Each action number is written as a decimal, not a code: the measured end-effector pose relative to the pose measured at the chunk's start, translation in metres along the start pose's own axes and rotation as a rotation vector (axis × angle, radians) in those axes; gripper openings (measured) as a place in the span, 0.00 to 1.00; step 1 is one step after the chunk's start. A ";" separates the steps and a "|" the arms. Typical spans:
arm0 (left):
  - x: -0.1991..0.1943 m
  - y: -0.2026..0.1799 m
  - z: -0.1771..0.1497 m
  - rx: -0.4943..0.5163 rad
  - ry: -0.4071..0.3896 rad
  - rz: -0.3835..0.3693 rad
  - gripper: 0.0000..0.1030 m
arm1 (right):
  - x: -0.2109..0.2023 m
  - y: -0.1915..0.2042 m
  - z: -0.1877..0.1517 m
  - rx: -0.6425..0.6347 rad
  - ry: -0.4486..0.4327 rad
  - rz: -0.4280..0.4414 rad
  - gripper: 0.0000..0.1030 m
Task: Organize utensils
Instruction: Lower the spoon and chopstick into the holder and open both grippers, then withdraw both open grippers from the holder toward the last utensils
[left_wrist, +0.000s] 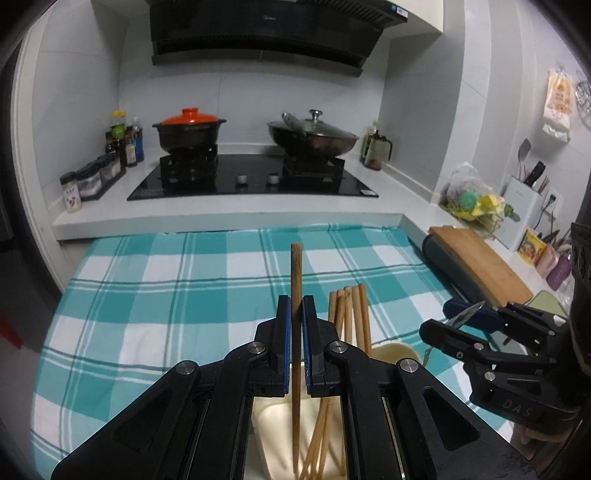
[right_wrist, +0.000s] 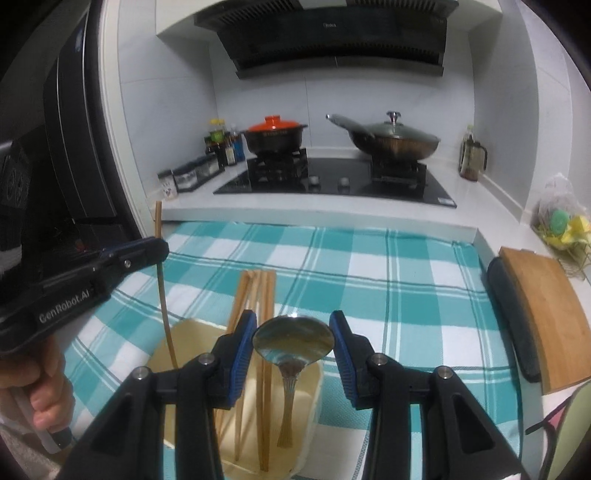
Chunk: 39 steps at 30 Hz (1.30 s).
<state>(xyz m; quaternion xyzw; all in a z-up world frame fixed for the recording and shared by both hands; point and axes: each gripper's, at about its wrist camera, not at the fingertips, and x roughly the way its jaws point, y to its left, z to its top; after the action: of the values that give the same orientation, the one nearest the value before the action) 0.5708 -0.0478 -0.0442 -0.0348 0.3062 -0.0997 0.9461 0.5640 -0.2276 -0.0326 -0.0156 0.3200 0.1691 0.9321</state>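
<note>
The left hand-held gripper (left_wrist: 296, 325) is clenched on a single brown wooden chopstick (left_wrist: 296, 280), held upright with its lower end down inside a cream-coloured holder (right_wrist: 295, 384) that stands on the teal-and-white checked cloth (left_wrist: 166, 295) covering the surface. Several paler wooden chopsticks (right_wrist: 264, 295) already stand in the holder, leaning together, their squared tops fanned out just beside the held one. The right hand-held gripper (right_wrist: 293, 339) is released – its blue-padded fingers (right_wrist: 242, 350) stand apart on either side of a shiny metal spoon (right_wrist: 293, 338), bowl uppermost and handle down in the holder; whether the pads touch the bowl cannot be told
</note>
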 end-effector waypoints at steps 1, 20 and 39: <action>0.005 -0.001 -0.003 0.007 0.011 0.002 0.04 | 0.004 -0.001 -0.002 0.002 0.010 -0.002 0.40; -0.118 0.019 -0.065 -0.014 0.058 0.097 0.84 | -0.089 0.004 0.015 0.057 -0.079 0.018 0.60; -0.170 -0.029 -0.225 0.037 0.180 0.148 0.85 | -0.159 0.032 -0.235 0.145 0.091 -0.018 0.60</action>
<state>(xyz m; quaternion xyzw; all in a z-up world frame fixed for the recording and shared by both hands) 0.2987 -0.0412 -0.1257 0.0146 0.3895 -0.0377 0.9201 0.2972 -0.2781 -0.1205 0.0414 0.3732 0.1363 0.9167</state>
